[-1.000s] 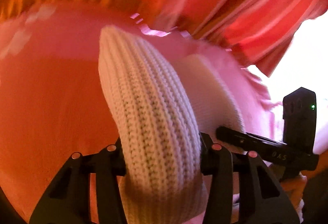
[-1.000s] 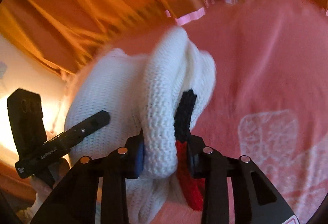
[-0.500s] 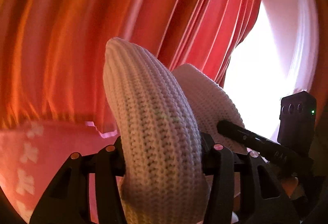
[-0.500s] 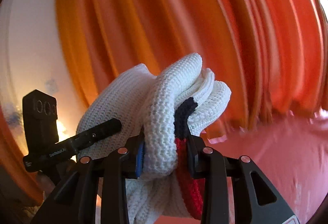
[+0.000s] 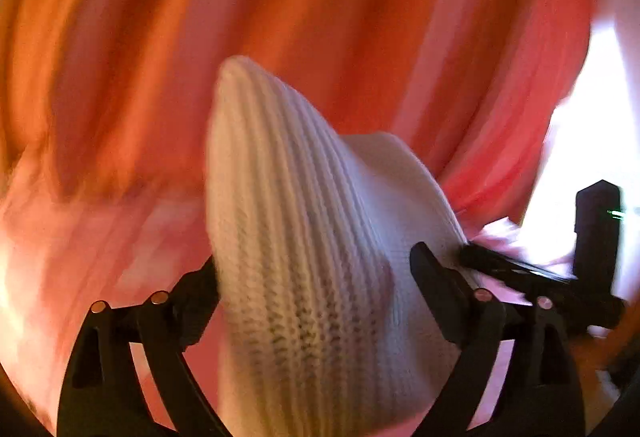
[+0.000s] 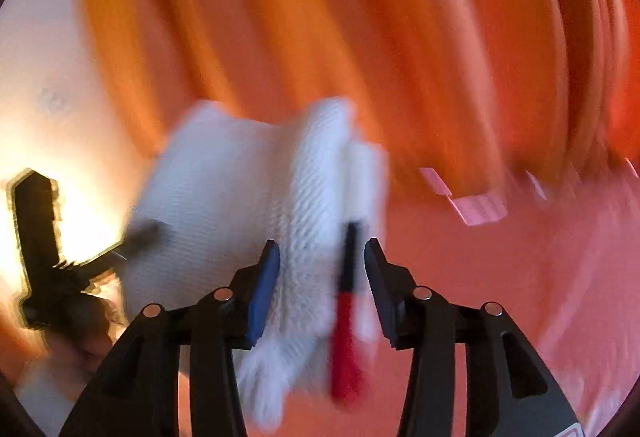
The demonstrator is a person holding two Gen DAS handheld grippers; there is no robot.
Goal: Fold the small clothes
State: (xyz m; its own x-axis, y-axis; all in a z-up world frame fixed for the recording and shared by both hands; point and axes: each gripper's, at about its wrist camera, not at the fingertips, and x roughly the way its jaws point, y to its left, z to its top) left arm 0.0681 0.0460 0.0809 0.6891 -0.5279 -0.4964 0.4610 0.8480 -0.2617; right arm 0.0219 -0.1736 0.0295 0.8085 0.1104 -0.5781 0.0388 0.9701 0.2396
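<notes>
A white knitted garment (image 5: 304, 257) with a black and red trim (image 6: 346, 317) hangs between both grippers, above a pink cloth surface (image 6: 520, 277). In the left wrist view my left gripper (image 5: 312, 277) has its jaws spread wide around a thick fold of the knit. In the right wrist view my right gripper (image 6: 320, 261) has its jaws apart with gaps beside the knit and trim. The right gripper shows at the right of the left wrist view (image 5: 560, 277); the left gripper shows at the left of the right wrist view (image 6: 44, 257).
Orange-red pleated curtains (image 5: 320, 17) fill the background. A bright window (image 5: 592, 141) is at the right of the left wrist view. A pale wall (image 6: 48, 77) is at the left of the right wrist view. Both views are motion-blurred.
Both grippers' jaws have opened wider around the knit. The views swung from the pink surface up toward the curtains, then partly back down.
</notes>
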